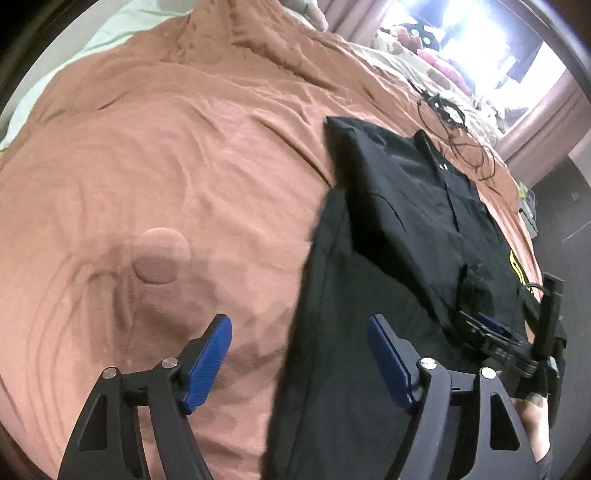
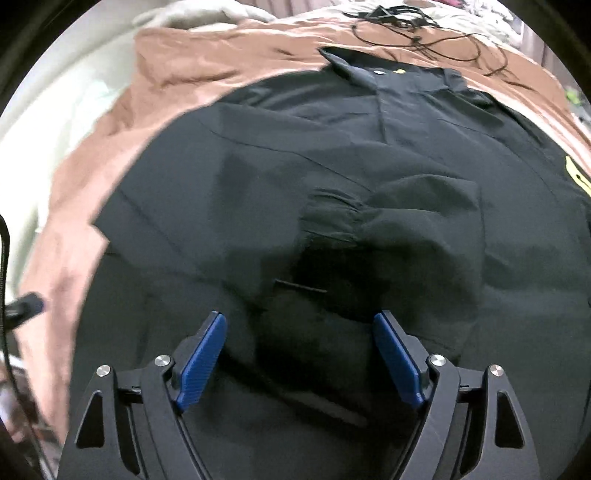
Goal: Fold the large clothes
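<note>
Overhead, open tongs (image 2: pixel 299 354); smooth black shirt (image 2: pixel 332 184) on rumpled rust blanket (image 1: pixel 166 147).

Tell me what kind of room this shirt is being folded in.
Most likely a bedroom. The black shirt lies on a bed with a brown blanket, pale sheets show beyond it, and stuffed toys sit near a bright window.

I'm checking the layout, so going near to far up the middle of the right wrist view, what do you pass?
Right tool, open, then black shirt body, then shirt collar, then brown bedspread, then tangled black cable.
</note>
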`<state>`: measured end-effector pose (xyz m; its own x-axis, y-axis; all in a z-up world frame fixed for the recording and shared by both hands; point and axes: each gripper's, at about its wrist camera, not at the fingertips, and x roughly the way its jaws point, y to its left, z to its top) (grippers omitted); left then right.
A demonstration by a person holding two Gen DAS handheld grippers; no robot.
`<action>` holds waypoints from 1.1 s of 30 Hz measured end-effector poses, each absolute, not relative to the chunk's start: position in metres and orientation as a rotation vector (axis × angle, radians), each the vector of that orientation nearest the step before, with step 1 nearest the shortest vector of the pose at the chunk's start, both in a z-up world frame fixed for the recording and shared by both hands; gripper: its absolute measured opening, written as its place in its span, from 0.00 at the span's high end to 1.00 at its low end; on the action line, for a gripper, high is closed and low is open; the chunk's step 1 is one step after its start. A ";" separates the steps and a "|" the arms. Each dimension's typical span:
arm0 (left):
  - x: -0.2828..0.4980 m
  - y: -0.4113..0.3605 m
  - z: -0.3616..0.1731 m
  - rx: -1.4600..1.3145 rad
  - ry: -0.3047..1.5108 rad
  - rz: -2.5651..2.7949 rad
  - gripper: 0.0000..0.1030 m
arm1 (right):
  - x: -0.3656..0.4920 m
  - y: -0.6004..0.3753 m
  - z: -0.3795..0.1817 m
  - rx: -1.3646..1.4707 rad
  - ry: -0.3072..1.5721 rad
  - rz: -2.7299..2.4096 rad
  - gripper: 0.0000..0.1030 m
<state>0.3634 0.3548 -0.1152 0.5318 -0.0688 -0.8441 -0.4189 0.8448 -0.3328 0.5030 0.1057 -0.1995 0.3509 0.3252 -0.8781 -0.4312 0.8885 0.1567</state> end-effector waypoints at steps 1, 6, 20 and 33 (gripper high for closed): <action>0.362 0.354 -0.115 -0.545 0.998 0.222 0.26 | 0.504 0.103 -0.199 -0.111 1.109 0.483 0.25; 0.368 0.353 -0.118 -0.538 1.005 0.218 0.26 | 0.511 0.082 -0.181 -0.074 1.097 0.523 0.68; 0.403 0.335 -0.120 -0.506 1.005 0.219 0.26 | 0.553 -0.047 -0.118 0.074 0.928 0.434 0.93; 0.435 0.326 -0.123 -0.423 1.021 0.256 0.26 | 0.565 -0.141 -0.160 0.481 1.026 0.402 0.29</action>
